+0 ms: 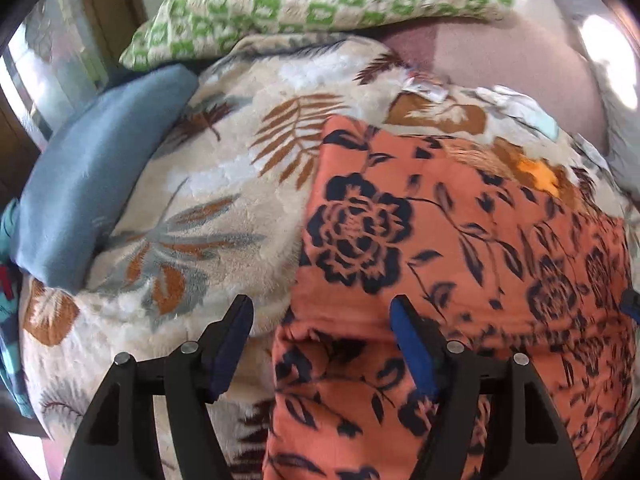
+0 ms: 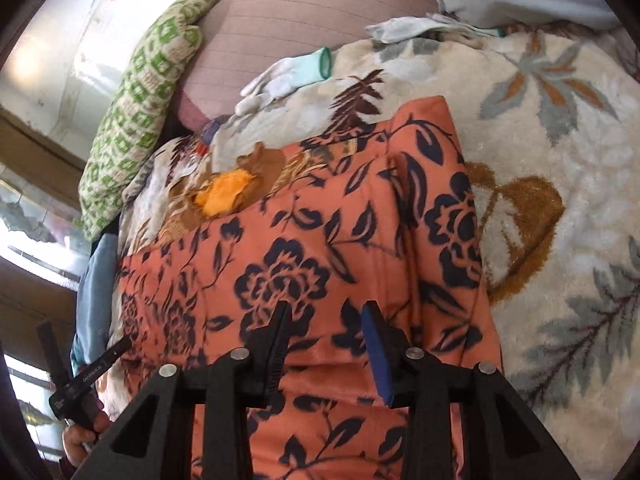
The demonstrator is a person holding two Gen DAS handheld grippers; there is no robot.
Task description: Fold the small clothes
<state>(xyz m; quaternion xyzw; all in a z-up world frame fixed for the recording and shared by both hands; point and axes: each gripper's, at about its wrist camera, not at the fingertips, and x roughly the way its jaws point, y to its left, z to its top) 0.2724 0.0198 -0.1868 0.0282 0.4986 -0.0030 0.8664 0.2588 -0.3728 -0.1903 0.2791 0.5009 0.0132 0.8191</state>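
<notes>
item: orange floral garment (image 1: 460, 240), black flower print, spread flat on a cream leaf-patterned blanket (image 1: 224, 184). my left gripper (image 1: 322, 344): jaws wide apart over the garment's left edge, nothing pinched. my right gripper (image 2: 326, 344): jaws narrower but apart, straddling a raised fold of the same cloth; whether the pads press it, i cannot tell. nearby: green-patterned pillow (image 1: 304, 4), blue-grey cushion (image 1: 92, 184), pale gloves (image 2: 280, 80) at the blanket's far edge.

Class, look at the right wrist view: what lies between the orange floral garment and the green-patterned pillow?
In the right wrist view, the cream leaf-print blanket lies between the orange floral garment and the green-patterned pillow, its rumpled edge carrying a yellow-orange patch.
</notes>
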